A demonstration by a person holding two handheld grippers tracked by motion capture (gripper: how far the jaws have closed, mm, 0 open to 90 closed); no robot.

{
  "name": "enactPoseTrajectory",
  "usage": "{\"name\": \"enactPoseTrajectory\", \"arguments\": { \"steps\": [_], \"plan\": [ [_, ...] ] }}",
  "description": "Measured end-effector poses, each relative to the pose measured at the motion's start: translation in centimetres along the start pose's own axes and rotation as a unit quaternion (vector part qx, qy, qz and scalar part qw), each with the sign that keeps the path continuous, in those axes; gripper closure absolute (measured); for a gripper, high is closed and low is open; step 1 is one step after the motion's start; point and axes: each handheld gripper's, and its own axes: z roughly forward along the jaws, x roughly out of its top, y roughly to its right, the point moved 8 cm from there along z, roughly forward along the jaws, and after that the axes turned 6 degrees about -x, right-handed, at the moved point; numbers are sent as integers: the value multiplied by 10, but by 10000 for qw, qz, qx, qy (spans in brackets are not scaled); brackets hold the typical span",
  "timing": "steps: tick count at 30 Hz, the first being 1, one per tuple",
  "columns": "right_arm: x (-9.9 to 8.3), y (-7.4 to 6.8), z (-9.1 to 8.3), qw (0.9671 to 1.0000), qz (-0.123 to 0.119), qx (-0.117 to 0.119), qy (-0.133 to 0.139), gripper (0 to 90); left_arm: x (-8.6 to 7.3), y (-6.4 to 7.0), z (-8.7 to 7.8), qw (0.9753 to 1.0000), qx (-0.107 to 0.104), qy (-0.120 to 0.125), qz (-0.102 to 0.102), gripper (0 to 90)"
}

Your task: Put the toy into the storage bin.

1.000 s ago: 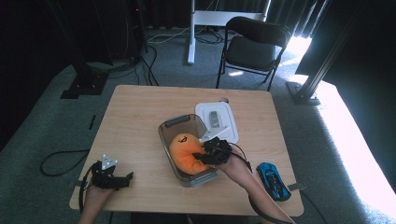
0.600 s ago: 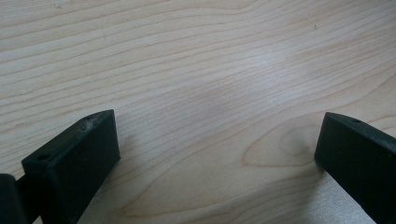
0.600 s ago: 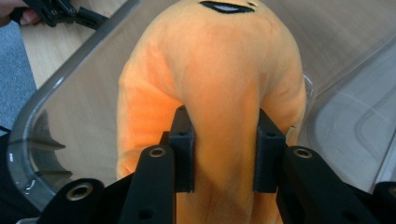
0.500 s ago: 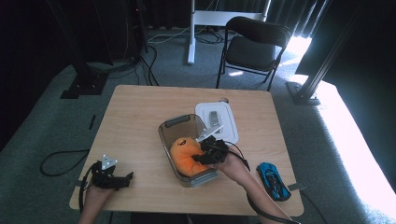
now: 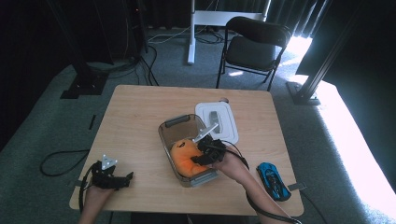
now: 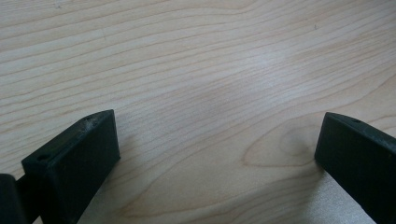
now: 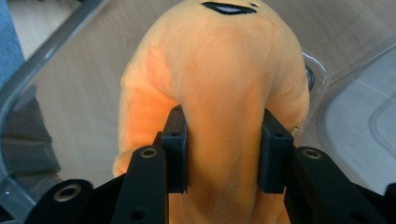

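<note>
Wooden table (image 5: 140, 121), seen from the high view, carrying all the things listed here. Clear plastic box (image 5: 169, 133) near the table's middle, with grey handles at its 2 ends. White lid (image 5: 227, 122) lying flat on the table, touching the box's far right side. Orange plush toy (image 5: 183, 156) inside the box, toward its near end; in the right gripper view the plush toy (image 7: 219, 88) fills the space between the 2 black jaws, which press into its sides. Right gripper (image 5: 201, 154) reaching into the box from the right, clamped on the toy. Left gripper (image 5: 122, 178) resting at the table's near left corner, well apart from the box; its jaws stand wide over bare wood. Blue toy car (image 5: 273, 179) near the table's near right edge.
</note>
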Motion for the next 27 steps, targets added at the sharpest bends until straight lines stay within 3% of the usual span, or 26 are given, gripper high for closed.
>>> {"name": "enactPoseTrajectory", "arguments": {
  "steps": [4, 8, 11, 22, 27],
  "plan": [
    [-1, -3, 7, 9995, -172, -143, -203, 604, 0, 0, 0, 10000, 0, 2, 0, 2],
    [-1, -4, 9, 9991, -195, -104, -367, 583, 0, 0, 0, 10000, 0, -2, 2, 2],
    [-1, -4, 9, 9991, -185, -79, -373, 575, 0, 0, 0, 10000, -1, -1, 3, 2],
    [1, -6, 8, 9990, -55, -25, -446, 385, 0, 0, 0, 10000, 0, 1, 1, 2],
    [2, -5, 5, 9994, 45, -19, -342, 344, 0, 0, 0, 10000, 0, 0, 2, 2]
  ]
}}
